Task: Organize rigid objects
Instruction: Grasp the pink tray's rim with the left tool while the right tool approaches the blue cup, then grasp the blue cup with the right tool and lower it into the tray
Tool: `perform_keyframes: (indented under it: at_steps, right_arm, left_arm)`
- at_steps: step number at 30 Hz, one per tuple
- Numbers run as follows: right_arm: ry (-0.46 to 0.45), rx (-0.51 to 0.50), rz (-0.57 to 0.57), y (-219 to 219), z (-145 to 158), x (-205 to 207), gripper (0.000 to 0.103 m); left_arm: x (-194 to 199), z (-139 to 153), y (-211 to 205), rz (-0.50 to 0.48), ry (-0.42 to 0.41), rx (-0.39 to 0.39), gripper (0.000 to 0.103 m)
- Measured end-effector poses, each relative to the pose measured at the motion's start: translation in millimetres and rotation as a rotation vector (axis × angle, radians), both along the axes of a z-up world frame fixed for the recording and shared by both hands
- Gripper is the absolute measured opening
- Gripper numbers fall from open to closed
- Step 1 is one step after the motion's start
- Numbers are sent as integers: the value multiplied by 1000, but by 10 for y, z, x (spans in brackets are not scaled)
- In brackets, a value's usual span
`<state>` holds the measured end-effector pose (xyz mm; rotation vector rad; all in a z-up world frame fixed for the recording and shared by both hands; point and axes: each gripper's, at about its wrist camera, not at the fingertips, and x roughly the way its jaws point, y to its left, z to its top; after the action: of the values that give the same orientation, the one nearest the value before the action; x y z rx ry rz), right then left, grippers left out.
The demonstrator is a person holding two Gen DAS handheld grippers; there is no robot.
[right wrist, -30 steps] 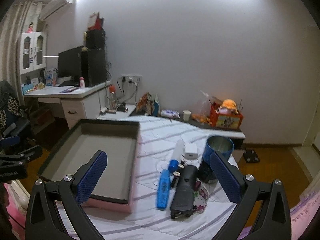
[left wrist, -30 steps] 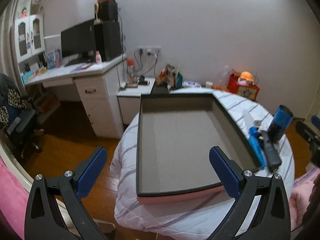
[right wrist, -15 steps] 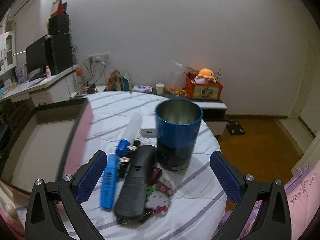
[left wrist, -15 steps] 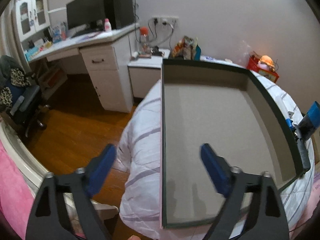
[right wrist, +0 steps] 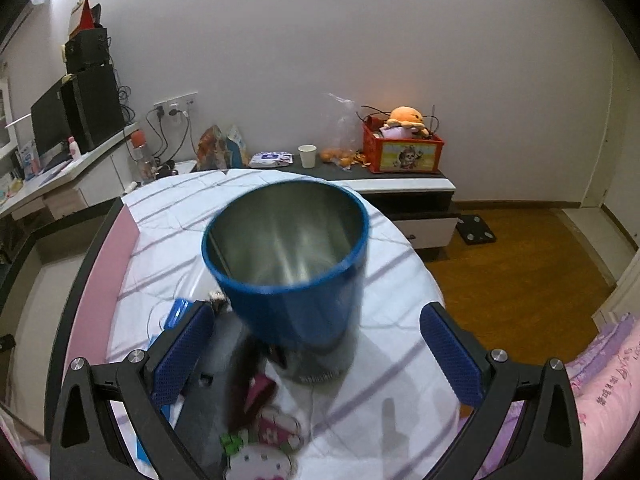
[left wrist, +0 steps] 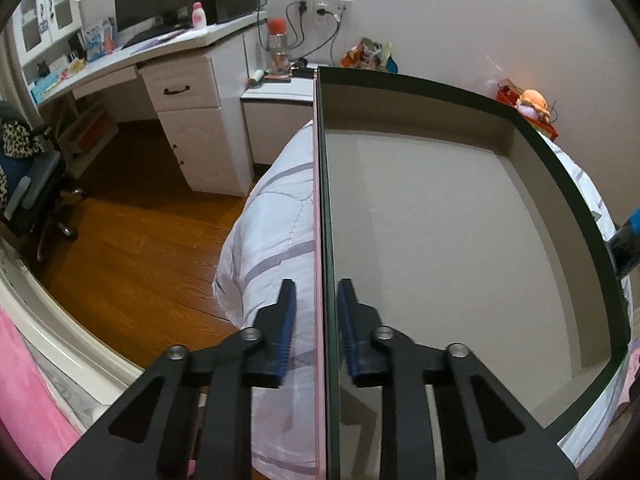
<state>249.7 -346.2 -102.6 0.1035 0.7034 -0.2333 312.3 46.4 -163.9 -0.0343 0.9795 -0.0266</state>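
A shallow empty box point(left wrist: 448, 232) with a dark green rim and pink outside lies on the striped white table cover. My left gripper point(left wrist: 317, 300) is shut on the box's left wall, one finger outside and one inside. In the right wrist view a blue metal cup point(right wrist: 288, 264) stands upright close ahead, between the fingers of my open right gripper point(right wrist: 316, 344). The fingers do not touch the cup. A black remote-like object point(right wrist: 216, 396), a blue item point(right wrist: 176, 314) and a Hello Kitty trinket point(right wrist: 264, 448) lie left of and below the cup.
The box's pink side point(right wrist: 104, 280) borders the objects on the left. A desk with a monitor point(left wrist: 160, 4) and a drawer unit point(left wrist: 192, 128) stands far left. An office chair point(left wrist: 28, 196) is on the wooden floor. A low cabinet with a red crate point(right wrist: 400, 152) is behind the table.
My left gripper moved onto the box's left wall and shut on it. My right gripper moved closer to the blue cup, which now sits between its open fingers.
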Motion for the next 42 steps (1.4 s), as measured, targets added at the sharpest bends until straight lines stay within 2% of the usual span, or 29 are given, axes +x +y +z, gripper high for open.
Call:
perform_keyframes:
  at_steps: [2,7,9,10,11,12,22,30,35,42]
  right_arm:
    - [1,-1,6,-25,-18,63,103]
    - [-1,16,18,-61,-49,105,102]
    - [-3,12,20,-63,-45,103,96]
    - [-1,18,22,-73,-48,104,89]
    - [2,25,25,-80,-55,110,76]
    - [3,37,36,-87,-63,115,71]
    - [-16,-2,58,14,6,46,69]
    - [-114,-48,100,342,395,-153,69]
    - [-172,-56,284,958,650,-197,70]
    - [-109,-40,545,1920,441,-1,70]
  left_arm:
    - [4,11,7,-18,2,-18,14]
    - [16,19,-27,-35,2,9,12]
    - [15,18,-49,-42,2,23,12]
    - [10,21,-47,-42,2,24,12]
    - [9,21,-48,-44,2,25,12]
    - [5,22,-55,-47,2,29,12]
    - [-101,22,-197,-101,-10,62,13]
    - [-148,34,-263,-132,-13,58,16]
    - [-172,33,-270,-125,-12,38,16]
    - [-224,58,-203,-147,6,3,18]
